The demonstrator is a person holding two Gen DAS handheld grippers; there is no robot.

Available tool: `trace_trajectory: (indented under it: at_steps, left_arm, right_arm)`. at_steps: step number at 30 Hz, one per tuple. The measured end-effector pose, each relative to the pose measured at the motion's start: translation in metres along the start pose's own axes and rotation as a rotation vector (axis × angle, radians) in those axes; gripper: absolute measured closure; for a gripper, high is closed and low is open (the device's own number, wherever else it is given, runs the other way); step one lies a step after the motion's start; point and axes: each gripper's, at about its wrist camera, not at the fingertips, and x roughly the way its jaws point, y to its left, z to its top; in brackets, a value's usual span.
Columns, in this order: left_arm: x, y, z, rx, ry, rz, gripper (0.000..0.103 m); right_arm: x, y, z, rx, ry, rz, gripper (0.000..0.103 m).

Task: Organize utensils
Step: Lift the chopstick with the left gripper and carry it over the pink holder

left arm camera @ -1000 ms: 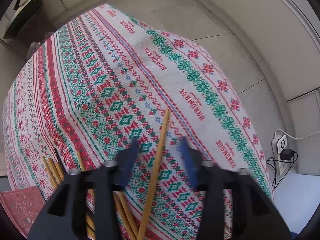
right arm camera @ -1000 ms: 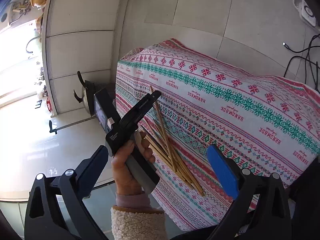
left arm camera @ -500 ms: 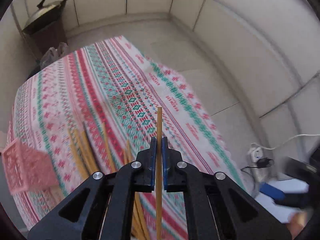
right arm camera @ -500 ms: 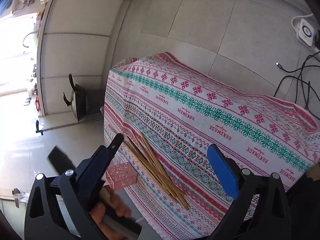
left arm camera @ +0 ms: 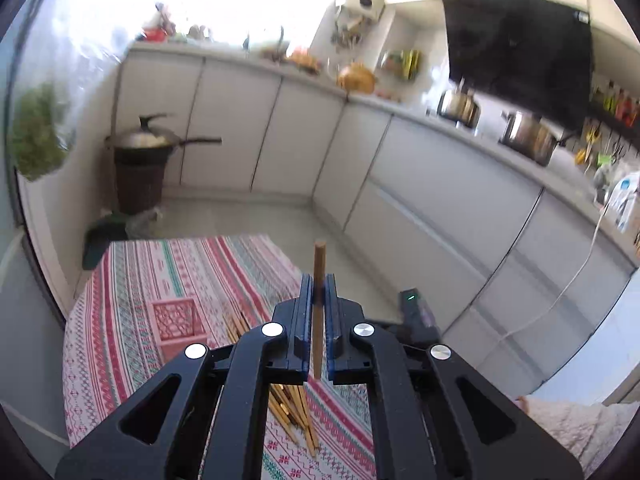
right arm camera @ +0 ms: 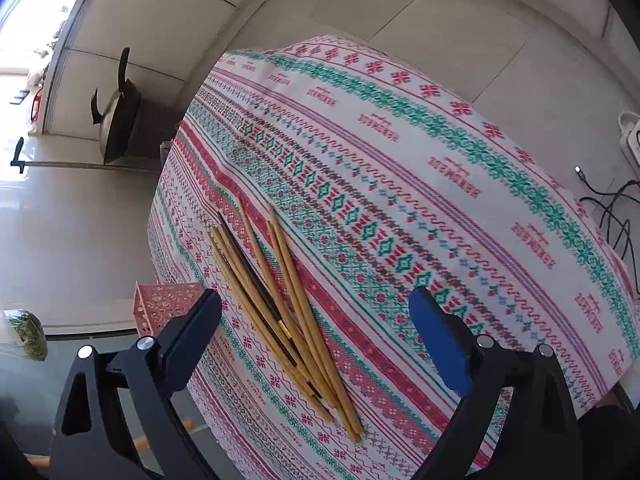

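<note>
My left gripper [left arm camera: 319, 292], which a second ago straddled one chopstick [left arm camera: 319, 272] on the tablecloth [right arm camera: 400, 184], now pinches it upright, lifted toward the kitchen cabinets [left arm camera: 420, 184]. My right gripper [right arm camera: 316, 308], jaws wide but just narrowing, empty, has swung over the remaining chopsticks [right arm camera: 288, 304] beside the pink basket [right arm camera: 160, 304].

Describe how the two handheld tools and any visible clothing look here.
Both the left tool and right tool have matte black plastic linkage arms with cut-out openings and round silver rivets. Blue pads line the fingers. A fluffy cream fleece sleeve shows at the left view's lower right. No cables run to either tool.
</note>
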Motion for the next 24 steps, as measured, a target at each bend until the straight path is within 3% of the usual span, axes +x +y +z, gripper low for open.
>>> trace_trajectory:
  at_steps: [4,6,8,12,24]
  left_arm:
    - [-0.027,0.011,0.003,-0.006,-0.04,-0.011,0.098]
    - [-0.036,0.016,0.005,-0.003,-0.06,-0.017,0.098]
    - [-0.043,0.022,0.004,-0.009,-0.077,-0.031,0.098]
    - [-0.041,0.034,0.0,-0.021,-0.066,-0.017,0.098]
    - [-0.033,0.044,-0.002,-0.048,-0.059,-0.013,0.098]
  right_arm:
    - [0.034,0.022,0.003,-0.096,0.022,-0.115,0.041]
    - [0.052,0.021,0.006,-0.095,0.054,-0.129,0.06]
    - [0.064,0.022,0.008,-0.095,0.064,-0.141,0.07]
    - [0.074,0.034,0.012,-0.123,0.057,-0.137,0.072]
    - [0.098,0.066,0.015,-0.274,0.003,-0.28,0.077]
